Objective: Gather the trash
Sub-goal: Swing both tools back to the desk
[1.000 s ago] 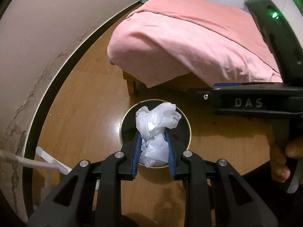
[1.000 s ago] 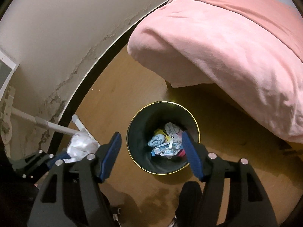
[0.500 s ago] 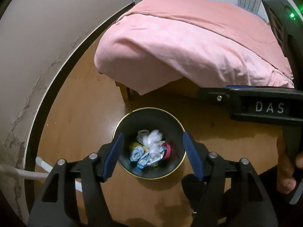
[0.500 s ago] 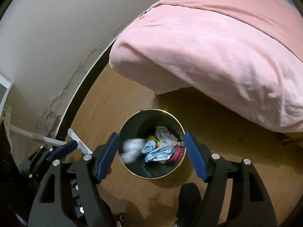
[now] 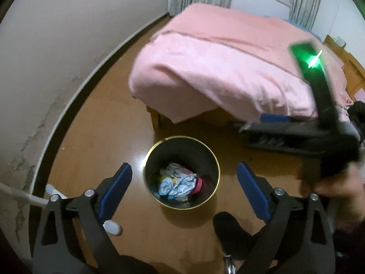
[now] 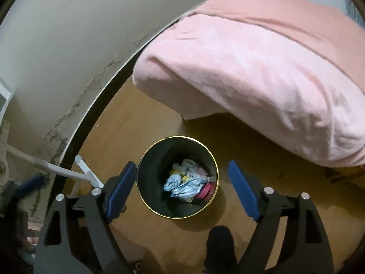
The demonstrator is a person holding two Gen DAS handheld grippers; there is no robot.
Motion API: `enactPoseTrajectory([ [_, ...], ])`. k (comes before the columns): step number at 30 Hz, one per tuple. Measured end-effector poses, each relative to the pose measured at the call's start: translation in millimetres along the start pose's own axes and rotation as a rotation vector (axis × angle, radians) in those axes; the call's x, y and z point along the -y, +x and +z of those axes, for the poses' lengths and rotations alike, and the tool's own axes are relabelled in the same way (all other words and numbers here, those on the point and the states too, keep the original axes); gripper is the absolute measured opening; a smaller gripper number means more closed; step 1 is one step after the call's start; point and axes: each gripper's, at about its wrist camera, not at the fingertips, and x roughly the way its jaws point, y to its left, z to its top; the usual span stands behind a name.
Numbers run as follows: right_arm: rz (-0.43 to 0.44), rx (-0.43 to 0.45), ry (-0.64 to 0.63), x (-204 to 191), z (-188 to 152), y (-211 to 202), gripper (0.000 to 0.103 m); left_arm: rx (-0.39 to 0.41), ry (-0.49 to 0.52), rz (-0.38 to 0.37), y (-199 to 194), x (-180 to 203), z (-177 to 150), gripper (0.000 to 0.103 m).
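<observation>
Left wrist view shows the left hand-held gripper (image 5: pixel 182 183) released above the bin (image 5: pixel 150 159), holding nothing; the right hand-held gripper (image 6: pixel 182 186) is released too, trash (image 6: pixel 186 186) lying inside.

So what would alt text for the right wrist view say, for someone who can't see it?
An open blue-padded right claw hovers empty above a round black gold-rimmed trash bin holding crumpled wrappers and tissues. The bin stands on a wooden floor beside a pink-blanketed bed.
</observation>
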Motion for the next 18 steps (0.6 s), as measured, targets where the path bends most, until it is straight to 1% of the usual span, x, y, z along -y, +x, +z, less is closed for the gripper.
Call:
enactPoseTrajectory([
  [2, 0.006, 0.022, -0.026, -13.0, -2.9, -8.7, 0.080, 0.042, 0.004, 0.021, -37.5, -7.9, 0.7, 0.092],
  [5, 0.051, 0.041, -0.066, -42.3, -6.4, -25.8, 0.080, 0.115, 0.014, 0.080, -100.2, -27.7, -8.7, 0.094],
  [8, 0.077, 0.075, -0.174, -93.4, -3.9, -51.3, 0.080, 0.180, -0.011, 0.161, -162.8, -64.1, -31.6, 0.095],
  [9, 0.092, 0.100, -0.212, -114.2, -3.3, -64.6, 0.080, 0.192, -0.027, 0.193, -179.4, -78.2, -41.6, 0.095],
  [10, 0.111, 0.117, -0.243, -131.5, -3.5, -75.6, 0.080, 0.203, -0.051, 0.234, -198.7, -96.4, -54.3, 0.095],
  [11, 0.144, 0.139, -0.293, -159.9, -5.4, -92.2, 0.081, 0.208, -0.080, 0.283, -217.4, -117.7, -68.6, 0.095],
  [12, 0.164, 0.150, -0.324, -177.2, -7.4, -101.3, 0.081, 0.209, -0.102, 0.318, -229.6, -133.6, -79.4, 0.095],
  [13, 0.188, 0.159, -0.358, -196.9, -9.8, -110.7, 0.081, 0.207, -0.139, 0.380, -249.3, -162.5, -98.8, 0.095],
  [14, 0.216, 0.167, -0.400, -221.4, -13.2, -120.8, 0.081, 0.205, -0.165, 0.423, -259.9, -179.8, -109.8, 0.095],
  [17, 0.307, 0.166, -0.532, -298.7, -27.0, -141.5, 0.082, 0.191, -0.282, 0.589, -298.3, -249.0, -158.5, 0.095],
  [18, 0.339, 0.158, -0.581, -329.0, -33.8, -145.4, 0.082, 0.187, -0.314, 0.631, -308.8, -268.5, -173.1, 0.095],
])
